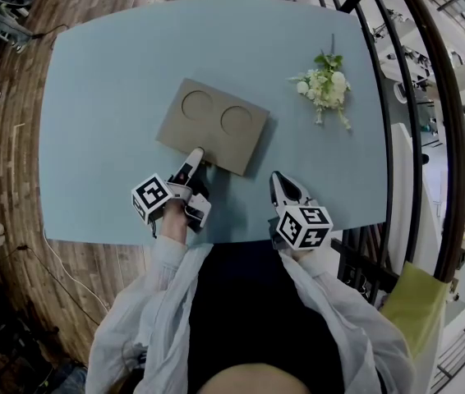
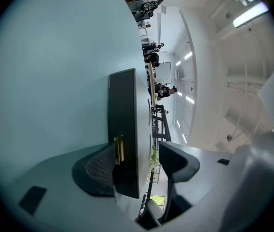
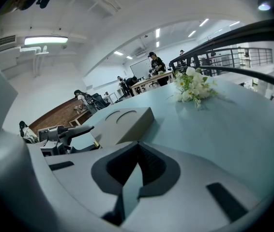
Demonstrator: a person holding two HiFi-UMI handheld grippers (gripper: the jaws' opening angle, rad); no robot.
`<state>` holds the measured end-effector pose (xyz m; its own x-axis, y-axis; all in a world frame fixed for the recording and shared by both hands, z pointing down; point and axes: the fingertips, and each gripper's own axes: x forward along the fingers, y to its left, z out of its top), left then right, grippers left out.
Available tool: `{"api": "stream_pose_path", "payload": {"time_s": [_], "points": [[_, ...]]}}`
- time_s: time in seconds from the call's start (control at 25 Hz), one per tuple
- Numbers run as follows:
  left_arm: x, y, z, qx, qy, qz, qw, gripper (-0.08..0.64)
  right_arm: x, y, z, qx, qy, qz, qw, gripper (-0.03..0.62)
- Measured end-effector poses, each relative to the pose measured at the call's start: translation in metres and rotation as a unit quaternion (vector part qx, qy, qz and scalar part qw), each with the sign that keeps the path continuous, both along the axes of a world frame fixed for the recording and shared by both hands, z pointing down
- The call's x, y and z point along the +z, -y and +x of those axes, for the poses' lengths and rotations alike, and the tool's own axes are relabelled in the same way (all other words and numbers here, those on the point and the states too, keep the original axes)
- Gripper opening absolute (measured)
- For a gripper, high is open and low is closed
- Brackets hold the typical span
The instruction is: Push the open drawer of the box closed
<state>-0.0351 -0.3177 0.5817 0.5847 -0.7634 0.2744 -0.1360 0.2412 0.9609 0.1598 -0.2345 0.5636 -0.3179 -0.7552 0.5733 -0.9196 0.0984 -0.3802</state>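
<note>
The left gripper [image 2: 137, 149] is unclenched, its jaws straddling the near front edge of the flat box [image 1: 212, 125]. One pad [image 2: 97, 169] lies against the drawer front beside the single brass handle [image 2: 119, 150]. The drawer front looks flush with the box. The right gripper [image 3: 138, 153] is clamped together on nothing, hovering at the near edge of the light blue table [image 1: 101, 97]. The box top has two round recesses [image 1: 197, 105]. One bunch of white flowers [image 1: 324, 84] lies well apart. Wooden floor [image 1: 11, 138] and a dark railing [image 1: 397, 97] surround the table.

Office-like lab; whiteboard [image 3: 141, 67], shared desks [image 3: 151, 82]
</note>
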Motion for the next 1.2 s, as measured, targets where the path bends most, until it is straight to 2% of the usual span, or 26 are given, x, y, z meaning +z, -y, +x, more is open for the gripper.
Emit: {"api": "stream_pose_path", "payload": {"time_s": [0.16, 0.32, 0.64, 0.96, 1.2], "points": [[0.003, -0.007, -0.003, -0.001, 0.011, -0.014, 0.9999, 0.282, -0.001, -0.001, -0.001, 0.0, 0.001, 0.003, 1.0, 0.008], [-0.002, -0.021, -0.012, 0.004, 0.03, -0.003, 0.9995, 0.282, -0.003, -0.005, -0.004, -0.003, 0.003, 0.007, 1.0, 0.008], [-0.021, -0.046, -0.025, 0.032, 0.084, 0.046, 0.9949, 0.281, -0.008, -0.019, -0.022, -0.018, 0.008, 0.018, 1.0, 0.007], [-0.034, -0.073, -0.033, 0.043, 0.096, 0.075, 0.9917, 0.281, -0.016, -0.044, -0.034, -0.018, 0.008, 0.033, 0.999, 0.008], [-0.055, -0.09, -0.038, 0.055, 0.115, 0.127, 0.9836, 0.264, -0.02, -0.065, -0.041, -0.015, 0.01, 0.043, 0.999, 0.008]]}}
